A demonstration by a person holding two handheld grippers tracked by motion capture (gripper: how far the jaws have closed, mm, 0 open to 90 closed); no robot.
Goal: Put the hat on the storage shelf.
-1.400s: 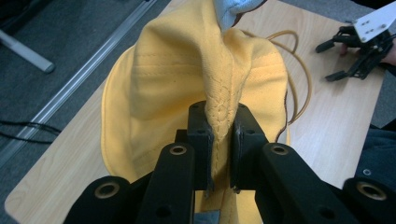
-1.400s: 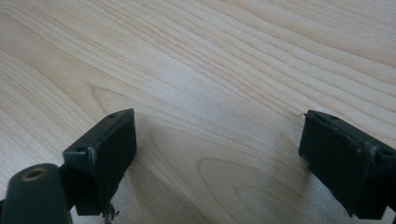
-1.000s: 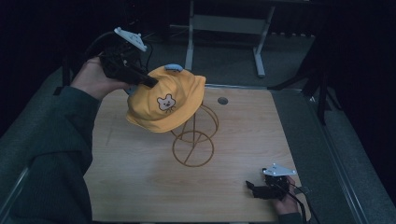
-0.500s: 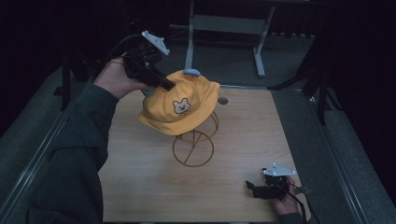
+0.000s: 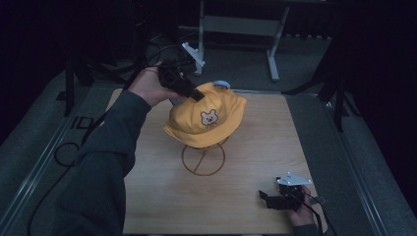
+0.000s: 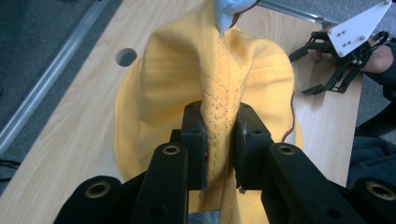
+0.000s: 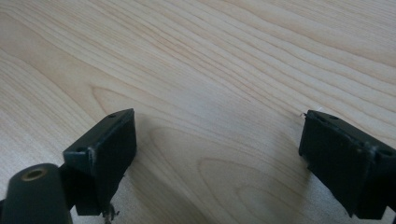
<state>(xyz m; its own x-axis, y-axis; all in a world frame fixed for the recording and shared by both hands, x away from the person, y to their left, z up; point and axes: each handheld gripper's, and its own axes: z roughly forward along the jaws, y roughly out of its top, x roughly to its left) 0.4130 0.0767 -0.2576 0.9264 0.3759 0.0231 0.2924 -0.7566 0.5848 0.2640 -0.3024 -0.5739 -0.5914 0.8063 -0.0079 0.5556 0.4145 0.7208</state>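
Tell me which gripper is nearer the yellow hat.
Left. The left gripper is shut on a fold of the yellow hat; the right gripper rests open on the table's near right corner, well apart.

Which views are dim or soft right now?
High view: dim, surroundings nearly black, only the table and yellow hat lit. Left gripper view: bright, hat fabric sharp, near jaws slightly soft. Right gripper view: evenly lit wood grain, jaws casting soft shadows.

Dim high view with black surroundings, my lit worktop (image 5: 255, 162) the one bright patch, both tongs views brighter, soft shadows under my right tongs (image 7: 217, 163), nearest black parts slightly blurred
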